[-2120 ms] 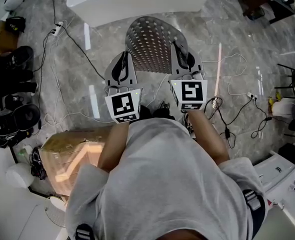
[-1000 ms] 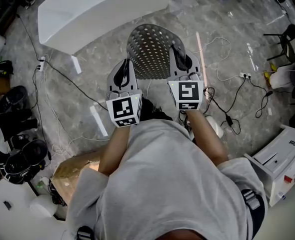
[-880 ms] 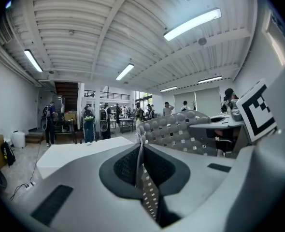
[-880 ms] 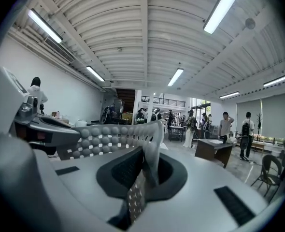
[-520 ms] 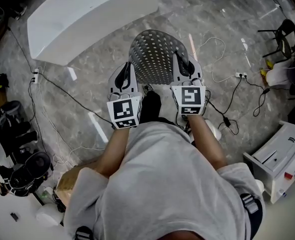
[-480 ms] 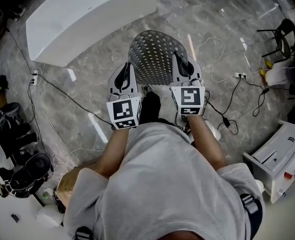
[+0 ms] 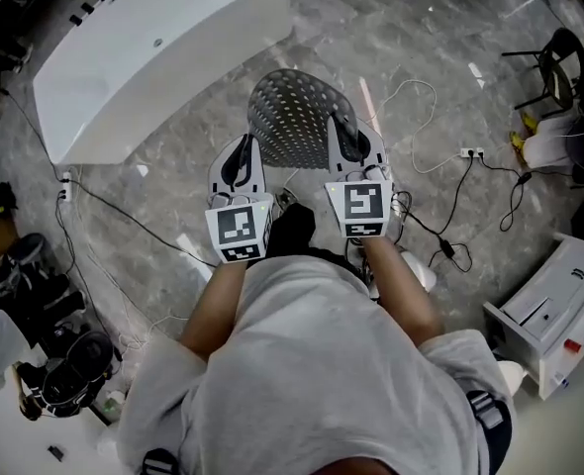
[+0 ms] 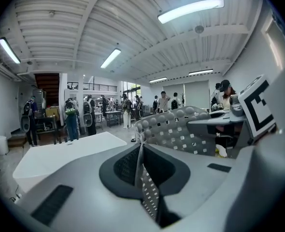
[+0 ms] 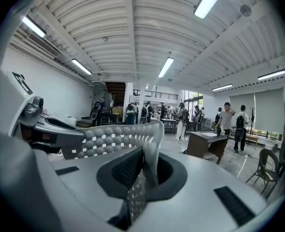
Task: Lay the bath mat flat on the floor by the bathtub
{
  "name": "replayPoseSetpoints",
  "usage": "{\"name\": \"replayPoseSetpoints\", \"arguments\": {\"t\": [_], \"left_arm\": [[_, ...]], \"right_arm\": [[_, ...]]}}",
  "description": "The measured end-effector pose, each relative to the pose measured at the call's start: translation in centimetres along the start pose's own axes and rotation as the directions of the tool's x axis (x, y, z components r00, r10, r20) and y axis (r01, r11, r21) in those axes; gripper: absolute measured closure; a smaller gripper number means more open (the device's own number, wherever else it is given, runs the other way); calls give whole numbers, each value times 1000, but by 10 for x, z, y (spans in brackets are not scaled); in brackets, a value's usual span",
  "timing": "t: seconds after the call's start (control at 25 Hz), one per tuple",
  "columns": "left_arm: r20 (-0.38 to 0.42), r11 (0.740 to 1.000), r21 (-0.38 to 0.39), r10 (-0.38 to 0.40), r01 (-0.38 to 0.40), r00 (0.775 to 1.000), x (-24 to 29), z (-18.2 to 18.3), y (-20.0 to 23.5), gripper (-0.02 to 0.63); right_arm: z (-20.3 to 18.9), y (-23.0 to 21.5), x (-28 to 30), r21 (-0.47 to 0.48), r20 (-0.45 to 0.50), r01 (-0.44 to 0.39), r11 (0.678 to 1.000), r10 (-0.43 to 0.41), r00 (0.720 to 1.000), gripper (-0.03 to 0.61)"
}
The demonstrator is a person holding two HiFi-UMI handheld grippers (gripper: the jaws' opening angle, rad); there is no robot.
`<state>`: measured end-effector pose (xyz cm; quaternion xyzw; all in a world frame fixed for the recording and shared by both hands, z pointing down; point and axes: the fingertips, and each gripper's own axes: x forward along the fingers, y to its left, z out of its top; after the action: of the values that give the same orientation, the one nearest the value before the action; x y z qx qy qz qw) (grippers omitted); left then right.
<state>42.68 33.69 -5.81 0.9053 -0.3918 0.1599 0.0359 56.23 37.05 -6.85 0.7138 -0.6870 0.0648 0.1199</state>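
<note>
Jaws of left gripper [image 7: 243,144] and right gripper [image 7: 341,129] clamped on bath mat [image 7: 290,107] edge; mat now nearer bathtub [image 7: 153,52] than second ago, not yet laid on floor [image 7: 178,171].

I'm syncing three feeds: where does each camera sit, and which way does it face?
Head view: on the person's head, facing steeply down at bathtub and bath mat; torso and forearms show.
Left gripper view: on the left hand-held gripper, looking along jaws shut on the bath mat.
Right gripper view: same, on the right hand-held gripper.
Shared: all show the bath mat.
</note>
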Motion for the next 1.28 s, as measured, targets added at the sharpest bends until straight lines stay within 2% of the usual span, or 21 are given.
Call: {"name": "replayPoseSetpoints", "arguments": {"t": [0.2, 0.44, 0.68, 0.92, 1.12, 1.28], "left_arm": [[-1, 1000, -2, -32, 32, 1000, 36, 8, -8, 594], [3, 997, -60, -41, 41, 999, 79, 25, -12, 594], [-8, 991, -129, 43, -43, 999, 117, 19, -11, 593], [-33, 961, -183, 204, -206, 978, 149, 14, -11, 594], [-71, 940, -209, 262, -271, 962, 160, 5, 8, 594], [-93, 918, -244, 299, -313, 950, 161, -9, 36, 594]], "right_arm": [[3, -28, 25, -11, 2, 11, 1000, -11, 1000, 558], [8, -67, 46, -69, -37, 1, 998, -4, 999, 558], [1, -97, 73, -85, -54, -80, 993, 76, 996, 558], [0, -113, 120, -147, -71, -274, 950, 266, 961, 558], [-2, -102, 164, -180, -97, -364, 914, 352, 931, 558], [-9, -78, 196, -213, -125, -400, 892, 381, 916, 558]]}}
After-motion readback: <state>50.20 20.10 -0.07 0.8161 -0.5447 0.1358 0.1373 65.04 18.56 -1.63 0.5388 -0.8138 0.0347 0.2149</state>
